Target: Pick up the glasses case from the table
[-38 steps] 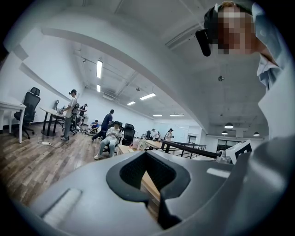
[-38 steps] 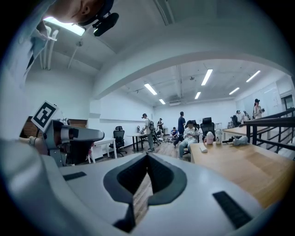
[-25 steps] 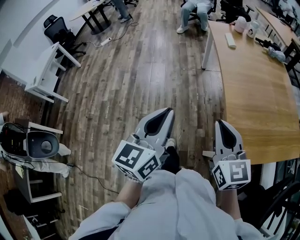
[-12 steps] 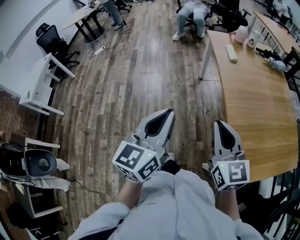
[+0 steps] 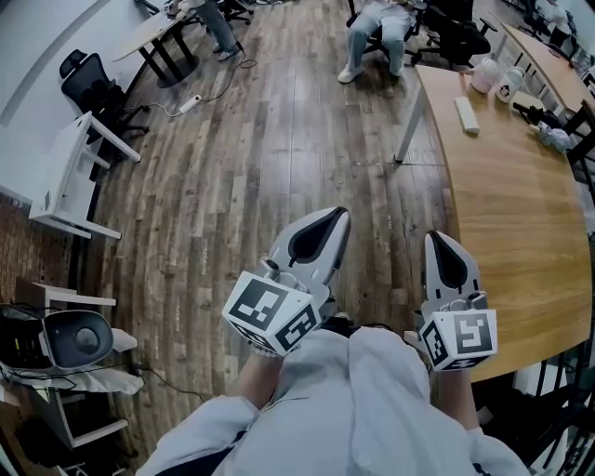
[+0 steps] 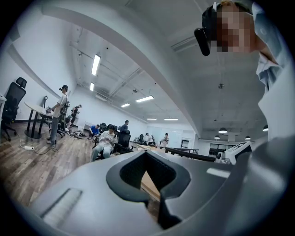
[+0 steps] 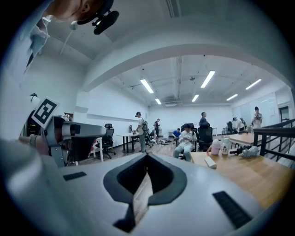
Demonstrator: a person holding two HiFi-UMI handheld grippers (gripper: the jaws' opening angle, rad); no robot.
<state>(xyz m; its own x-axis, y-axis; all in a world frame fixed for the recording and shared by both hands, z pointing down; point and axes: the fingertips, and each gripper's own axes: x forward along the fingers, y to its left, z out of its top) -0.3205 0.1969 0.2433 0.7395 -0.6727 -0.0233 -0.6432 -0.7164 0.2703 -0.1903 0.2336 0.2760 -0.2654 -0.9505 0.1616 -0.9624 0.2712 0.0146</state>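
A white oblong glasses case point(image 5: 466, 114) lies near the far end of the long wooden table point(image 5: 511, 214), and shows small in the right gripper view point(image 7: 209, 162). Both grippers are held out level, far short of the case. My left gripper point(image 5: 333, 216) is over the wooden floor, jaws shut with nothing in them point(image 6: 146, 153). My right gripper point(image 5: 437, 240) hangs by the table's near left edge, also shut and holding nothing point(image 7: 147, 156). The person's light sleeves fill the bottom of the head view.
A pink bottle point(image 5: 483, 74), a mug point(image 5: 509, 84) and dark clutter point(image 5: 544, 116) stand beyond the case. A seated person point(image 5: 376, 23) is past the table's end. A white desk point(image 5: 70, 172), a black chair point(image 5: 88, 84) and a round device point(image 5: 70, 339) line the left.
The person has walked forward: floor and table slid toward the bottom of the head view and the case looks nearer. Both grippers stayed shut and side by side.
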